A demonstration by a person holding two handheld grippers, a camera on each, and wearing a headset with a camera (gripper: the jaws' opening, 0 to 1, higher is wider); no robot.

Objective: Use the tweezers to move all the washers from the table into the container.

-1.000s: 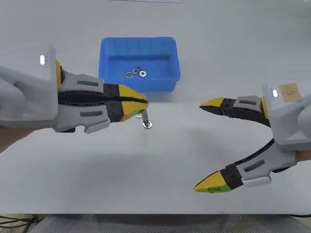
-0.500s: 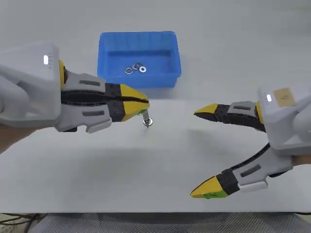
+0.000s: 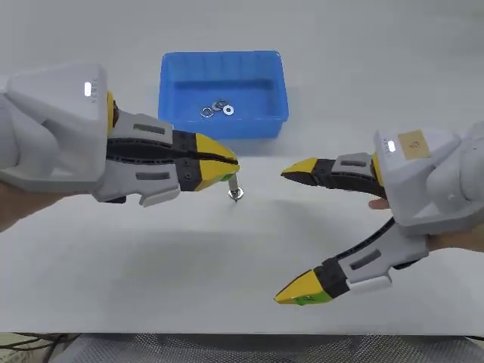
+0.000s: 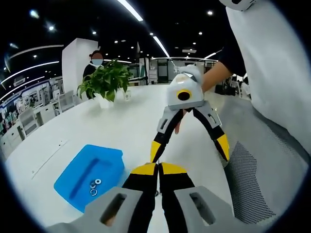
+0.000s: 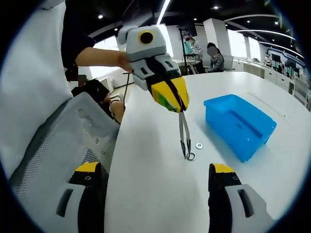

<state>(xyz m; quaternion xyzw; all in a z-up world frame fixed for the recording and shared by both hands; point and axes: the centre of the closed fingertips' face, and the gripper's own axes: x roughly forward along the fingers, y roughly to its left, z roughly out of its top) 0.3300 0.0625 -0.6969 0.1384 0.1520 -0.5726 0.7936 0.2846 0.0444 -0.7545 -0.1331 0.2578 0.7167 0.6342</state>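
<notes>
White table (image 3: 151, 257) carries blue container (image 3: 249, 128); ceiling strip lights (image 4: 131, 9) overhead.

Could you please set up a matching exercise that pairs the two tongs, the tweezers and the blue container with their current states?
Things:
1. left tongs
2. right tongs
3. tweezers
4. container

States:
A. has washers lying inside
B. wide open, holding nothing
C. shut on the tweezers
D. tips down at a washer on the table

Pairs: 1-C; 2-B; 3-D; 4-A.
</notes>
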